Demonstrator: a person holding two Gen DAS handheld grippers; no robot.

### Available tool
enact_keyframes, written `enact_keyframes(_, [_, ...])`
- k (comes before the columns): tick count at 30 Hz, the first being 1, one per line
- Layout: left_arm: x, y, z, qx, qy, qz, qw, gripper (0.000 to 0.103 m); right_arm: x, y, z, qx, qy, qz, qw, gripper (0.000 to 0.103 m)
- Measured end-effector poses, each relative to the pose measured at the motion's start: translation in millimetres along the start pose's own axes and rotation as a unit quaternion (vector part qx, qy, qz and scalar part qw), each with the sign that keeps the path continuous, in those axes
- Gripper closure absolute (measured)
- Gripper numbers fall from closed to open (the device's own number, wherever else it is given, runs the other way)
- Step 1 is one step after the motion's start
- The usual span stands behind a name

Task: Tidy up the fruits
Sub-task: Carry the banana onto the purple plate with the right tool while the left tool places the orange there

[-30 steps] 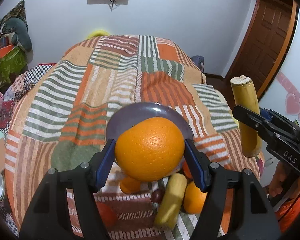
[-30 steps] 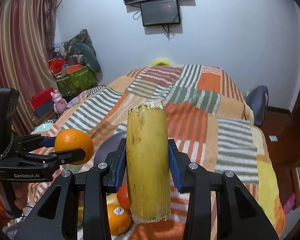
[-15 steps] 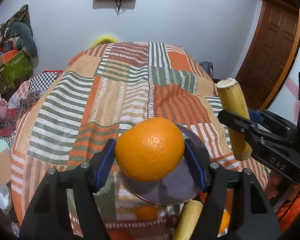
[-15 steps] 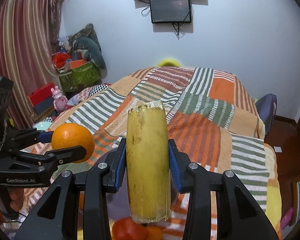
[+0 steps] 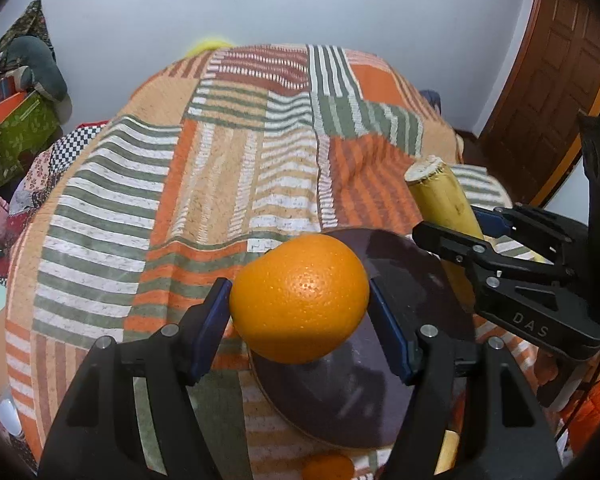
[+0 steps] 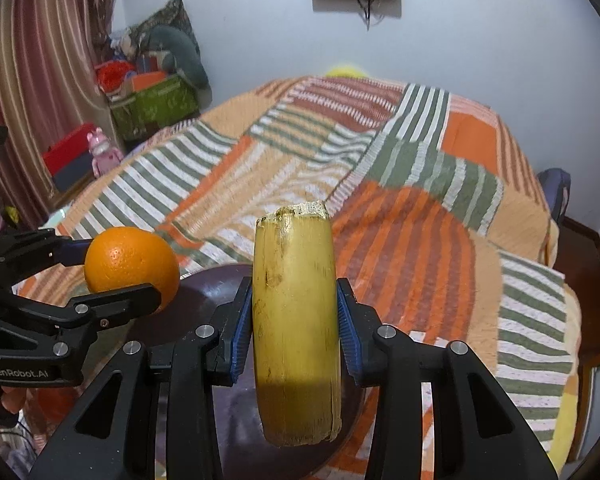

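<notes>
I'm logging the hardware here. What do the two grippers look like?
Both are black plastic with angular cut-out arms, silver screws and blue ribbed finger pads. The left gripper carries "GenRobot.AI" lettering; the right gripper reads "DAS". No sleeves are visible.

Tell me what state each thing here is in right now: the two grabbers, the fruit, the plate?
Left gripper: shut on the orange, held above the plate.
Right gripper: shut on the yellow stalk piece.
Orange: whole, unpeeled, lifted.
Yellow stalk piece: cut at both ends, held upright.
Plate: dark, lying on the bedspread, nothing visibly on it.
Small orange fruit: lying on the bedspread beside the plate.
</notes>
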State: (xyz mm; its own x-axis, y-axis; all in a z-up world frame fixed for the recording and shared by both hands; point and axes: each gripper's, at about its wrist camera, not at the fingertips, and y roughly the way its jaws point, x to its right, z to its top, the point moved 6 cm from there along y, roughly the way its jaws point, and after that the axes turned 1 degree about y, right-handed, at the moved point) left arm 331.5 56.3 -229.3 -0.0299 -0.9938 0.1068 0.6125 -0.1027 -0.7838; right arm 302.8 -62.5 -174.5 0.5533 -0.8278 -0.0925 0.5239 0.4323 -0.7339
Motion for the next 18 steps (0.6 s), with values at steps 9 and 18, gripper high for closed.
enact_keyframes(9, [-5.7,39.0,-4.2,-0.046,0.005,-0.003,0.9989,0.035,3.3,34.2,-16.7,-0.063,-0.004,0.021,0.998,0.067])
enact_keyframes(18, [0.8,47.1,-0.1,-0.044,0.017,-0.012,0.9988,0.035,2.4,41.7,-21.6,-0.075,-0.013,0.029,0.997,0.067])
